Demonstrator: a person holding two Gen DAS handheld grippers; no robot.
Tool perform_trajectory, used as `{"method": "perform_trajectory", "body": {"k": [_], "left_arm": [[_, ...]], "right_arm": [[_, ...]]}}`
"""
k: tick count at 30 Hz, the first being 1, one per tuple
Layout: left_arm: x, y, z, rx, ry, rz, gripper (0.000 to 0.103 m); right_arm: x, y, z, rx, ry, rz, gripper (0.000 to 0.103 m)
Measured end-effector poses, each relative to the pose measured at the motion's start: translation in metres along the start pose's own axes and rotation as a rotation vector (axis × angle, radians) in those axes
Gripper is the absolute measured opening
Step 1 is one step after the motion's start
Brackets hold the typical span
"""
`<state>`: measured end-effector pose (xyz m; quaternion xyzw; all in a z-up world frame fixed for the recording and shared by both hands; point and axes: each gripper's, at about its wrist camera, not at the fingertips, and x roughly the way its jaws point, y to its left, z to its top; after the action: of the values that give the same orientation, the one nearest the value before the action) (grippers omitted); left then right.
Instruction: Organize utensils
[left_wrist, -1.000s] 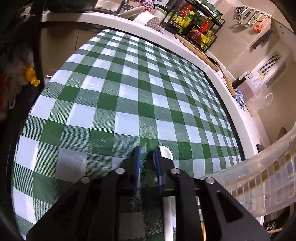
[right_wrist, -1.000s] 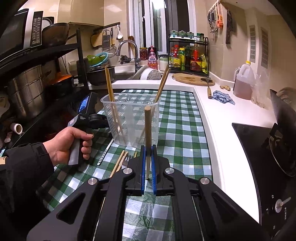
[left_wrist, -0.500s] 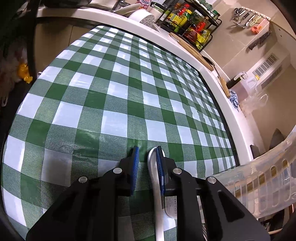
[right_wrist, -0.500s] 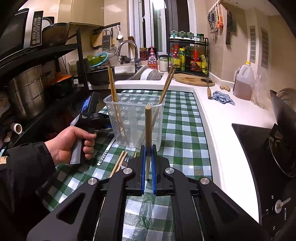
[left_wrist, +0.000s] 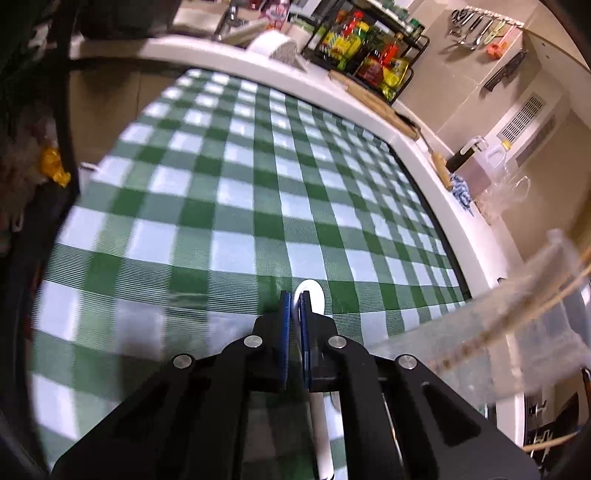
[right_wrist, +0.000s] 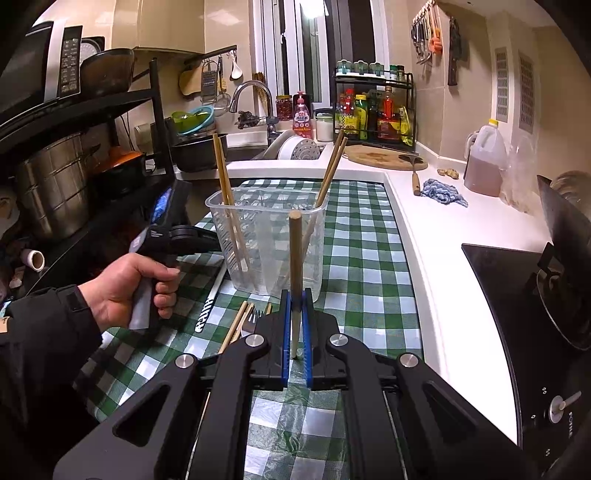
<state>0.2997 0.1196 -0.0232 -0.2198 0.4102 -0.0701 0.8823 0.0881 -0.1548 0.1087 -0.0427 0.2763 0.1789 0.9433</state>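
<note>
In the left wrist view my left gripper (left_wrist: 294, 300) is closing, and its blue pads press on the handle of a white utensil (left_wrist: 310, 291) just above the checked cloth. The handle's rounded end pokes out past the fingertips. From the right wrist view a hand holds that gripper (right_wrist: 207, 240) left of the clear plastic holder (right_wrist: 266, 225), and the white utensil (right_wrist: 212, 295) shows black lettering. My right gripper (right_wrist: 295, 301) is shut on an upright wooden chopstick (right_wrist: 294, 254) in front of the holder. Several chopsticks lean inside the holder.
Loose chopsticks (right_wrist: 236, 325) and a fork (right_wrist: 255, 317) lie on the green checked cloth (right_wrist: 362, 258) near the right gripper. A black stove (right_wrist: 517, 295) is at the right. Behind are a sink, a spice rack (right_wrist: 373, 107) and a cutting board (right_wrist: 380, 155). A shelf with pots stands at the left.
The left jaws have come together onto the white handle, and that gripper has risen a little with it. The right gripper and its chopstick have stayed still.
</note>
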Motion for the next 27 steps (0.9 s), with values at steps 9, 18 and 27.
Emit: {"method": "perform_trajectory", "body": {"k": [9,18,27], "left_arm": [[-0.097,-0.027,-0.007,0.198,-0.161,0.085,0.005],[-0.171,-0.069,-0.027,0.381,-0.275,0.130,0.005],[-0.212,-0.103,-0.030,0.453,-0.332,0.136,0.005]], "right_arm": [[-0.010,0.010,0.016,-0.043,0.011,0.016,0.006],[-0.032,0.020,0.048,-0.087,0.011,-0.007,0.006],[-0.046,0.030,0.079,-0.129,-0.001,-0.031,0.006]]}}
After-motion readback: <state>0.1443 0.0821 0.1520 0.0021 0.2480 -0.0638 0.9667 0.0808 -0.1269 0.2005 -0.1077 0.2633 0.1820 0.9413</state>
